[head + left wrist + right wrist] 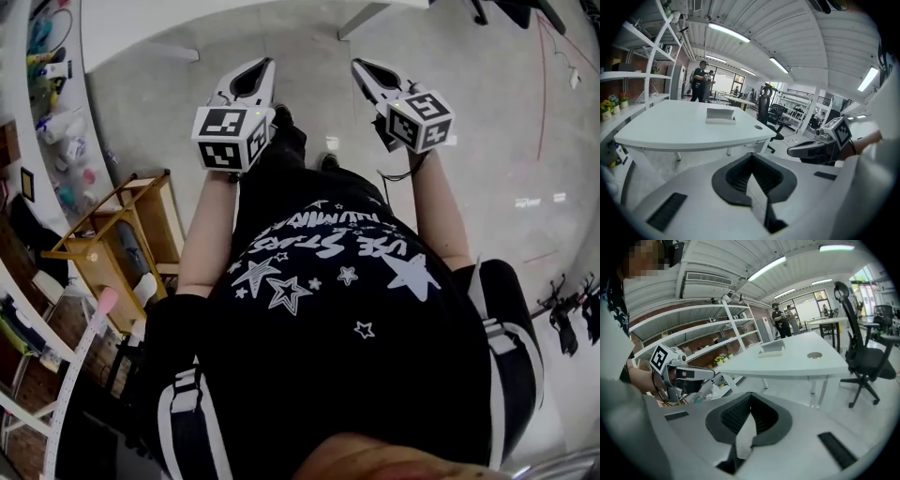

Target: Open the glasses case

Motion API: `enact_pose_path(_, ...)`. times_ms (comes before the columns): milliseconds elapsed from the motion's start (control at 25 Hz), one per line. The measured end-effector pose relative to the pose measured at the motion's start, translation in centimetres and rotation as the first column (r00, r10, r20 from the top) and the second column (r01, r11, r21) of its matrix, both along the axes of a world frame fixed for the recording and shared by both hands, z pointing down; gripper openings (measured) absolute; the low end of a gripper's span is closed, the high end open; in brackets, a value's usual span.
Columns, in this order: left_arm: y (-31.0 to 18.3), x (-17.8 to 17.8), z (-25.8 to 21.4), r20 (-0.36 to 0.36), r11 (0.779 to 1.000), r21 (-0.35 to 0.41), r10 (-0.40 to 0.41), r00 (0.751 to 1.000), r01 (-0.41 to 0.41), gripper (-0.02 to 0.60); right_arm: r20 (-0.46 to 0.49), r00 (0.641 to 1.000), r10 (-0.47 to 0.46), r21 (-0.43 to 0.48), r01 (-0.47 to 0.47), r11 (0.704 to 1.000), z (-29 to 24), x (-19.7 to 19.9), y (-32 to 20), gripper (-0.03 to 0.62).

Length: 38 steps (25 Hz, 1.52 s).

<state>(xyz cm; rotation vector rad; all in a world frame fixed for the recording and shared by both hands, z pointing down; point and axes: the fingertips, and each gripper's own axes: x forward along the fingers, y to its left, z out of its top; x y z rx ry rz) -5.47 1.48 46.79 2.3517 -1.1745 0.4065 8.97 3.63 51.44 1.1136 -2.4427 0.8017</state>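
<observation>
A pale, flat box that may be the glasses case (pixel 720 115) lies on the white table (pixel 670 133) some way ahead; the right gripper view shows the case (pixel 771 348) too. It looks closed. Both grippers are held in the air over the floor, short of the table and apart from the case. My left gripper (pixel 269 62) has its jaws together with nothing between them, as its own view (pixel 751 155) shows. My right gripper (pixel 356 63) is likewise shut and empty (pixel 750 394). The two grippers sit side by side at about the same height.
A black office chair (pixel 862 359) stands to the right of the table. Metal shelving (pixel 698 345) lines the left wall, with a wooden rack (pixel 122 225) beside the person. Two people (pixel 700 79) stand far behind the table. Grey floor (pixel 506 122) lies below the grippers.
</observation>
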Motion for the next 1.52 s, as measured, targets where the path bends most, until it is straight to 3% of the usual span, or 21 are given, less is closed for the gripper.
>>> enact_pose_path(280, 7.0, 3.5, -3.2, -0.009, 0.998, 0.066, -0.007, 1.000, 0.007, 0.012, 0.045, 0.998, -0.032, 0.091, 0.028, 0.996, -3.2, 0.8, 5.3, 0.009)
enact_pose_path(840, 19.9, 10.4, -7.4, -0.034, 0.981, 0.188, -0.050, 0.998, 0.055, 0.012, 0.000, 0.993, -0.121, 0.252, 0.117, 0.961, -7.1, 7.4, 17.4, 0.008)
enact_pose_path(1120, 23.0, 13.2, -8.6, -0.035, 0.983, 0.180, -0.034, 0.999, 0.040, 0.012, 0.111, 0.992, -0.063, 0.244, 0.034, 0.969, -8.5, 11.0, 20.8, 0.009)
enact_pose_path(1520, 24.0, 15.3, -9.4, -0.019, 0.974, 0.225, 0.014, 1.000, -0.010, 0.012, 0.070, 0.997, 0.015, 0.318, -0.037, 0.947, -9.2, 12.9, 20.5, 0.008)
